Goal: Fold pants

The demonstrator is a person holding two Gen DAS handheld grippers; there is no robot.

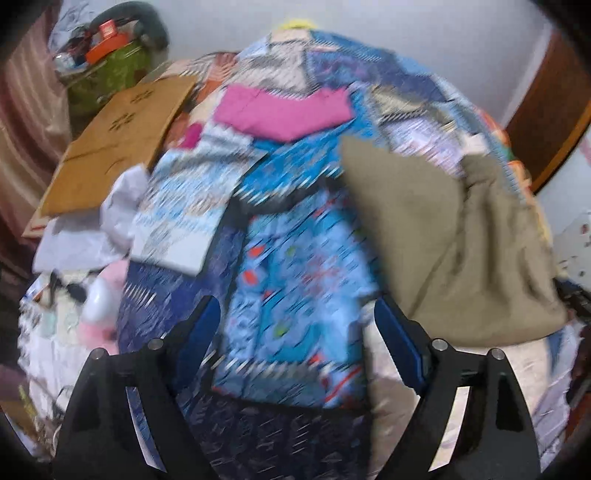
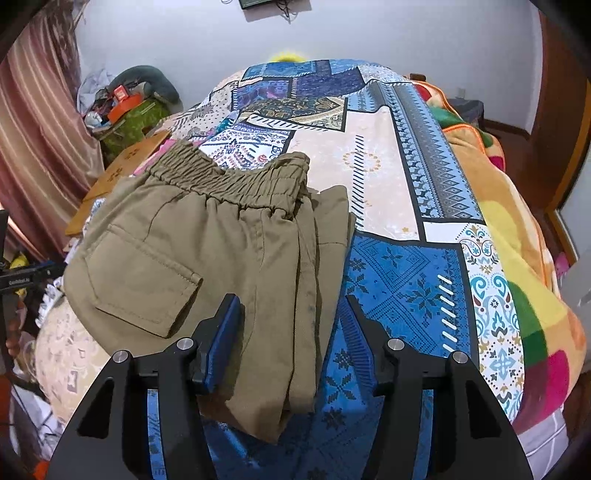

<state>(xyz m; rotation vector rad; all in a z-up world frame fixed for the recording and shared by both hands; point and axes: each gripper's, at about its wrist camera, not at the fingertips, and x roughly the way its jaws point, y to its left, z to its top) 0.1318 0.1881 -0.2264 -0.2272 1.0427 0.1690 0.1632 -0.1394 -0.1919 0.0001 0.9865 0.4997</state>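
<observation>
Pale wall [image 2: 406,33], striped pink curtain [image 2: 33,122], patchwork bed [image 2: 402,288]

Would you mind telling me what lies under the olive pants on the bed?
The olive pants rest on the patchwork bedsheet, whose blue and cream panels show around them. Their near edge hangs over it. Anything directly beneath the fabric is covered.
</observation>
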